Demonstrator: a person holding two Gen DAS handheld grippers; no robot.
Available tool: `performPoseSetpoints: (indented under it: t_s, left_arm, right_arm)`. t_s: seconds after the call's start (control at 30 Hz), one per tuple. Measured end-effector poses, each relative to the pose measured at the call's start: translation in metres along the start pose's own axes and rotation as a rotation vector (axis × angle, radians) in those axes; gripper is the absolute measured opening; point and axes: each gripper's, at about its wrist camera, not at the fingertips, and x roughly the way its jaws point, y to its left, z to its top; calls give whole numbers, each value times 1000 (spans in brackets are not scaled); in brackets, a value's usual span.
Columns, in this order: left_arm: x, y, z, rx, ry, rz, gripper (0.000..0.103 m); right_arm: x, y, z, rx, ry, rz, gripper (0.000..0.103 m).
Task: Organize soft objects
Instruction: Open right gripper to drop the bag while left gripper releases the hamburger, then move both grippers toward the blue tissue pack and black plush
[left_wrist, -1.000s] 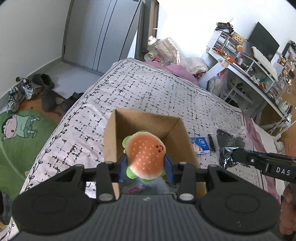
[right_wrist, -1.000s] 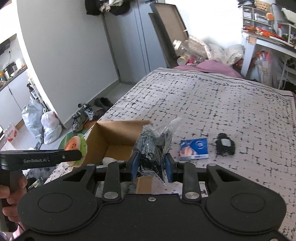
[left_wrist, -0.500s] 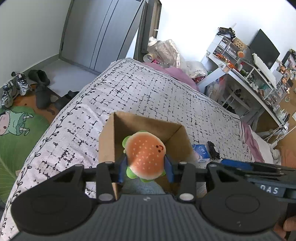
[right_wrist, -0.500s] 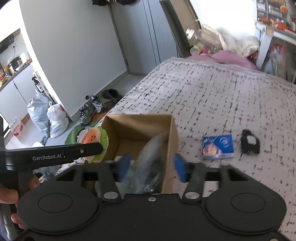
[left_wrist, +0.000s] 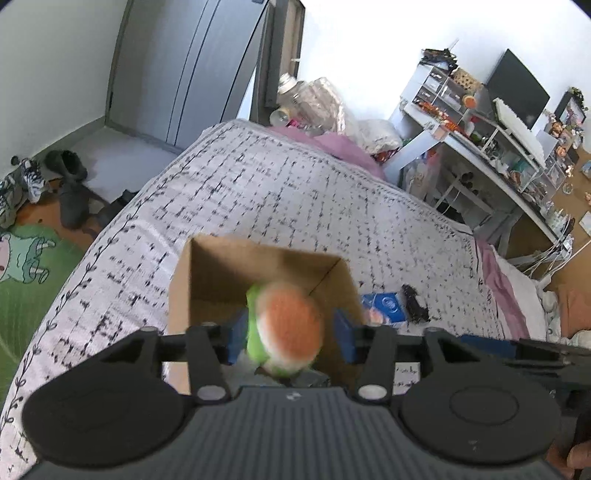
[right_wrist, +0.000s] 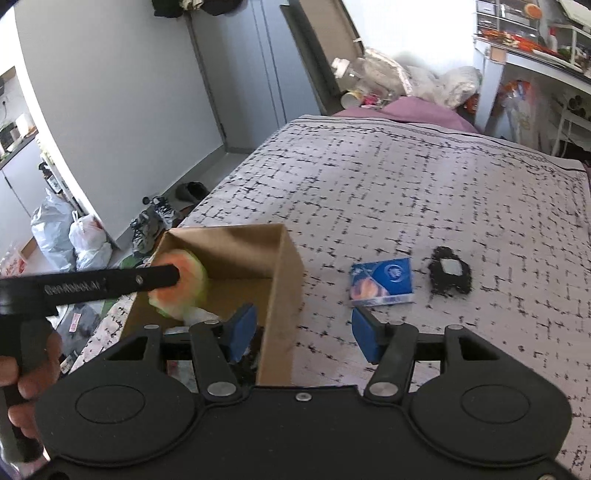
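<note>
Just above box (left_wrist: 258, 269) rim, left tool (left_wrist: 290, 334) wide, burger plush (left_wrist: 288, 325) loose

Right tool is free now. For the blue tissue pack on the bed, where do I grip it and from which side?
The blue tissue pack lies flat on the bedspread, right of the cardboard box. Bring the right tool down from above and close across its shorter width. It looks thin, so a side approach would likely catch fabric.

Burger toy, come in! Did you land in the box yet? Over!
Left gripper open, burger toy blurred between the pads, over the cardboard box. Right gripper open, empty, straddling the box wall. Landing not confirmed. Nothing in the way.
</note>
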Motion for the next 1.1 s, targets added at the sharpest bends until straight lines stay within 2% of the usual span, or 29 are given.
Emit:
performPoseSetpoints:
  t_s: [0.07,0.13,0.47,0.53,0.6,0.67,0.77,0.97,1.1]
  left_arm:
    - [-4,-5,4,11,-15,17,68]
    - [-9,-10,6,21,-31,23,71]
    - [-18,-38,-3,81,15,61,72]
    - [-18,-44,-7,93,32,67,72]
    - [-18,-51,-8,112,47,74,72]
    - [-19,-57,-8,127,53,85,78]
    - [-23,-67,-8,141,43,97,85]
    - [-29,-90,-7,183,32,99,86]
    - [-28,-100,-9,192,41,103,86]
  right_arm:
    - [-4,-7,-1,11,-4,-5,57]
    - [-9,-13,-3,26,-11,-4,57]
    - [-26,-38,-18,74,-18,-3,63]
    - [-32,-41,-18,80,-29,-3,68]
    - [-38,-45,-18,83,-48,-5,80]
    - [-44,-50,-19,85,-64,-5,84]
    - [-51,-57,-19,99,-77,-4,88]
    - [-61,-71,-23,129,-104,-19,98]
    - [-66,-80,-27,146,-111,-21,98]
